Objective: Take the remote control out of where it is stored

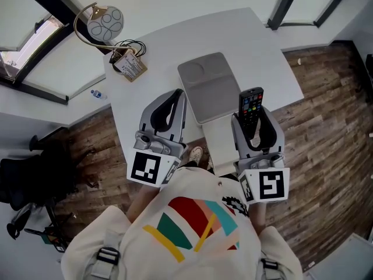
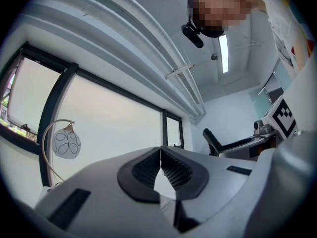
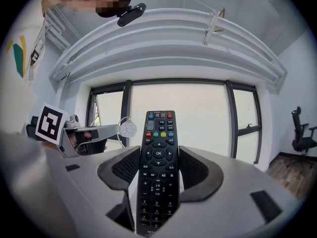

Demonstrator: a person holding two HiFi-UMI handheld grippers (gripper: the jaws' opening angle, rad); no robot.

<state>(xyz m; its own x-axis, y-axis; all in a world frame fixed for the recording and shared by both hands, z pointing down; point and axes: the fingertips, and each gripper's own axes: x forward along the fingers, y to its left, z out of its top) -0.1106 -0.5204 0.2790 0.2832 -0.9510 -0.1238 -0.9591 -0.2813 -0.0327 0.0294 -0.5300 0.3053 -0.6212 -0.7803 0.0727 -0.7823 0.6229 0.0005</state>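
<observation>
1. Far left, head view: a round lamp [image 1: 105, 23] on a curved stem stands at the back corner of the tabletop [image 1: 169, 57], with a tagged bundle of cable [image 1: 129, 63] just beside it. Both are well apart from the work and out of play
2. Left tool [image 1: 173, 104]: jaws pressed together, ribbed pads meeting, nothing between them. It hangs about level near the front edge of the tabletop, beside the grey pad and apart from it. It reads as parked, kept clear so the other side can work alone
3. Centre: a flat grey pad [image 1: 208, 86] lies on the tabletop between the two tools, its top bare. I cannot tell whether this is where the remote was kept
4. Right tool [image 3: 158, 167]: pinching the remote control [image 3: 158, 148] across its narrow width, one pad on each long edge, buttons facing the tool's camera, top end standing well past the jaws. The side grip likely suits the flat edges and stops the thing twisting
5. The remote appears to touch nothing but the pads and seems held above the tabletop, right of the grey pad. Judged: the taking-out looks done or nearly so
6. Far right: wooden floor [image 1: 326, 115]
</observation>
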